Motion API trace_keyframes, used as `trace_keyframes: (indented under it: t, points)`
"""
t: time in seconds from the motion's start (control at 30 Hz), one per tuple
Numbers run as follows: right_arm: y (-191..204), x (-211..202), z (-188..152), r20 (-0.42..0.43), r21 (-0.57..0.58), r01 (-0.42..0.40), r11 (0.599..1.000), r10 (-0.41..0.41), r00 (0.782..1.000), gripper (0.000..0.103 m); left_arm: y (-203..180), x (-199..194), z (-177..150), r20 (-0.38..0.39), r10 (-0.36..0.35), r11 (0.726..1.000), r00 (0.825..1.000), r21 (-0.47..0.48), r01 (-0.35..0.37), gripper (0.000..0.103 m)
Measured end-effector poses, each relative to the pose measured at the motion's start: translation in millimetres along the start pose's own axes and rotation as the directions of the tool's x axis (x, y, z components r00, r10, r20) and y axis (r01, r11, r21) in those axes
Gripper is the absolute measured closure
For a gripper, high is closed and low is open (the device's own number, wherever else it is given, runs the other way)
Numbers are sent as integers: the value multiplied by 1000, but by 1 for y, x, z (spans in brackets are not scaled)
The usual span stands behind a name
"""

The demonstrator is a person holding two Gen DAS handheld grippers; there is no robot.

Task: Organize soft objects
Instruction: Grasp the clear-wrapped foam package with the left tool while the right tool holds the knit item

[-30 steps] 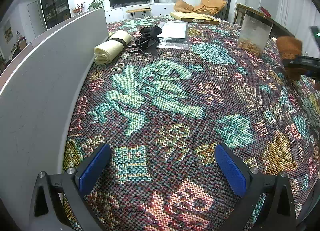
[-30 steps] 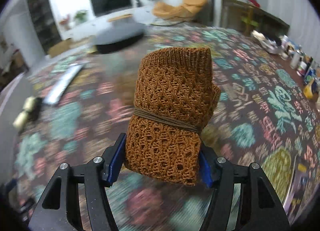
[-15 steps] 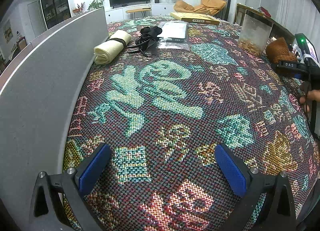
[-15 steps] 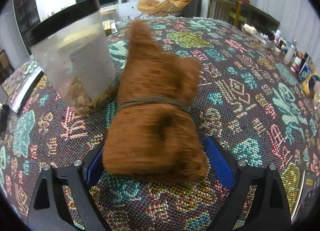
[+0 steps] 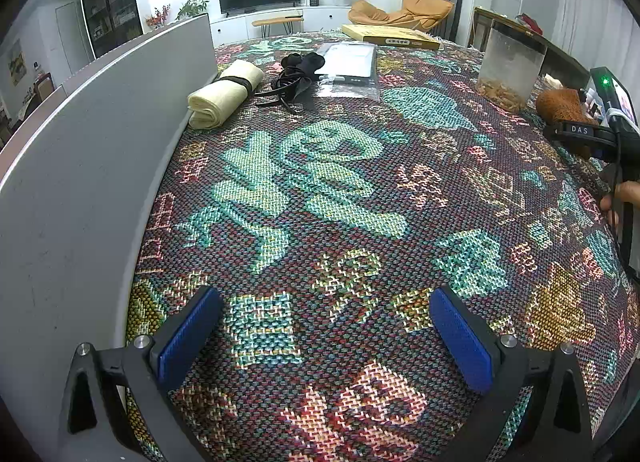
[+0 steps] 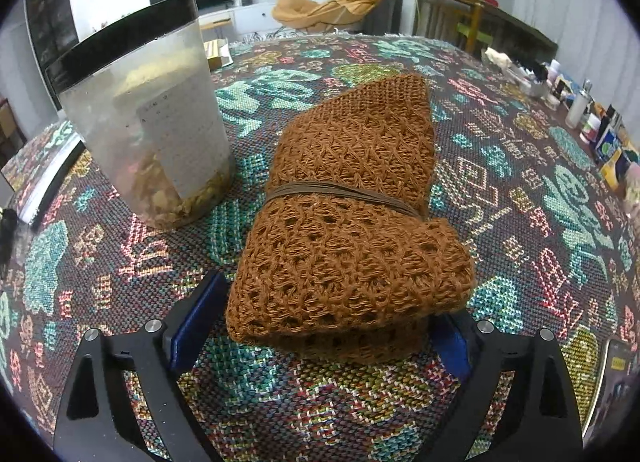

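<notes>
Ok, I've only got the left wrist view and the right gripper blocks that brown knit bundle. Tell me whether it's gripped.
Observer: No. The right gripper has just been opening its jaws. They stand wide, and the brown knit bundle lies on the tablecloth between them.
Operator: Describe how it's bound.
Observer: A thin brown band cinches its middle, so both ends flare out.
Operator: Report what's beyond it on the right.
Observer: Small bottles and boxes crowd the far right edge of the table.
</notes>
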State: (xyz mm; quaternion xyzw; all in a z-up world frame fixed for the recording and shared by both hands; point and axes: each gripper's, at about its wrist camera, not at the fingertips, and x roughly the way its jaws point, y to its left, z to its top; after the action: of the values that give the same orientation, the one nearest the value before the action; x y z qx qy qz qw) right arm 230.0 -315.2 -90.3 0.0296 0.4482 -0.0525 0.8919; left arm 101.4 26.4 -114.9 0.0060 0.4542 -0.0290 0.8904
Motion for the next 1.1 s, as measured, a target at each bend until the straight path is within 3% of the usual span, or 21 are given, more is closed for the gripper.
trace_keyframes:
  t: [1.0,1.1]
  points:
    - [0,0,0,0,-1,0,1000,0,1000,9,-1,1,0,-1,0,1000,1000,-1,0,0]
    - [0,0,0,0,-1,0,1000,0,1000,9,-3,4,10,-50,1,1000,999,-20,-1,0]
